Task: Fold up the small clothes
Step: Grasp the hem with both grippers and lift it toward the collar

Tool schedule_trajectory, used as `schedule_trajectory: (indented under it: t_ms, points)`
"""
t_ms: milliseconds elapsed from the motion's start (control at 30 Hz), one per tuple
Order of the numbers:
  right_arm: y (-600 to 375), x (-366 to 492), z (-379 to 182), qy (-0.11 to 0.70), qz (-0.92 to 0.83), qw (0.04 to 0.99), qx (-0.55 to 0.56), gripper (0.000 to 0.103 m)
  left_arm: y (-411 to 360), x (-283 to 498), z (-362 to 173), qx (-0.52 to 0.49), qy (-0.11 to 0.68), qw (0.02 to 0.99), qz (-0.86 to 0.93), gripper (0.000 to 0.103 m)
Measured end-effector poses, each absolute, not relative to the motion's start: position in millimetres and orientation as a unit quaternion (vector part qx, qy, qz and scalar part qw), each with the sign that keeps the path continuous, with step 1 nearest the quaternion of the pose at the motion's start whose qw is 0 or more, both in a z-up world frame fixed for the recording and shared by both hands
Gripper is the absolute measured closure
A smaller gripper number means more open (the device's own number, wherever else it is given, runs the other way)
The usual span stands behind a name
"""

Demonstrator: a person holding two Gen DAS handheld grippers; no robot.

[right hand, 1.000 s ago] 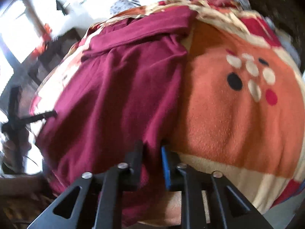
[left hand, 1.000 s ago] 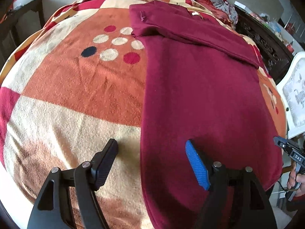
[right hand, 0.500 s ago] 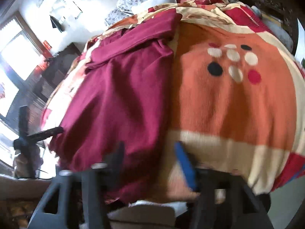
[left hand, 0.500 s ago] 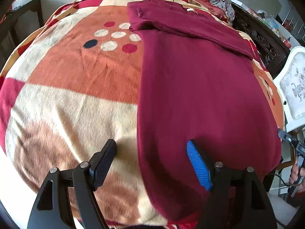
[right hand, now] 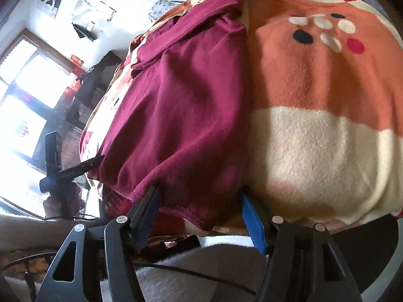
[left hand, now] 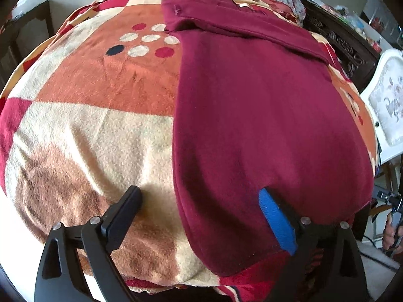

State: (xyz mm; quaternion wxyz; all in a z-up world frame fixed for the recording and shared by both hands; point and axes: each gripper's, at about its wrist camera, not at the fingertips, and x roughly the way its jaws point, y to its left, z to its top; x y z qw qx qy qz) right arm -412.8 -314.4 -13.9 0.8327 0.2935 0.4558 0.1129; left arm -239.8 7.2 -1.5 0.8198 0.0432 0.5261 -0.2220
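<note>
Although the maroon garment lies flat along the patterned fleece blanket with one flap turned over at its far end, most folding looks undone. Both the left gripper and right gripper are spread wide, holding nothing, straddling its near hem at the bed's edge. Bare blanket beside it leaves room.
</note>
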Motion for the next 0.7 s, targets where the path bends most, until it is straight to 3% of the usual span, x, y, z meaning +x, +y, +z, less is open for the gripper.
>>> schedule_trajectory:
  t_ms: [133, 167, 200, 233, 267, 300, 367, 433, 467, 500, 700]
  points:
    - [-318, -413, -19, 0.443, 0.121, 0.828, 0.322, 0.035, 4, -240, -4, 0.053, 0.53, 0.813, -0.234, 0.001]
    - [-318, -412, -19, 0.441, 0.123, 0.829, 0.321, 0.04, 2, -240, -5, 0.058, 0.531, 0.812, -0.234, 0.001]
    - [-317, -413, -19, 0.443, 0.126, 0.83, 0.314, 0.049, 0, -240, -5, 0.062, 0.533, 0.812, -0.232, 0.001]
    - [-315, -412, -18, 0.448, 0.127, 0.832, 0.303, 0.07, 0, -240, -5, 0.063, 0.533, 0.812, -0.23, 0.001]
    - [-316, -413, -18, 0.446, 0.126, 0.834, 0.299, 0.085, -1, -239, -5, 0.062, 0.534, 0.812, -0.228, 0.001]
    - [-319, -415, -16, 0.439, 0.127, 0.836, 0.304, 0.09, -1, -240, -5, 0.064, 0.533, 0.812, -0.228, 0.003]
    - [-323, -417, -8, 0.416, 0.153, 0.836, 0.323, 0.093, 0, -243, -1, 0.073, 0.525, 0.815, -0.233, 0.02]
    - [-324, -416, 4, 0.393, 0.17, 0.842, 0.326, 0.093, 0, -245, 5, 0.077, 0.518, 0.816, -0.245, 0.066]
    - [-325, -413, 12, 0.379, 0.18, 0.846, 0.329, 0.093, 1, -244, 8, 0.07, 0.522, 0.81, -0.259, 0.074]
    - [-325, -409, 20, 0.367, 0.189, 0.849, 0.329, 0.093, 1, -242, 10, 0.061, 0.528, 0.802, -0.273, 0.09]
    - [-334, -376, 66, 0.306, 0.203, 0.877, 0.31, 0.093, 6, -223, 32, 0.032, 0.528, 0.792, -0.305, 0.095]
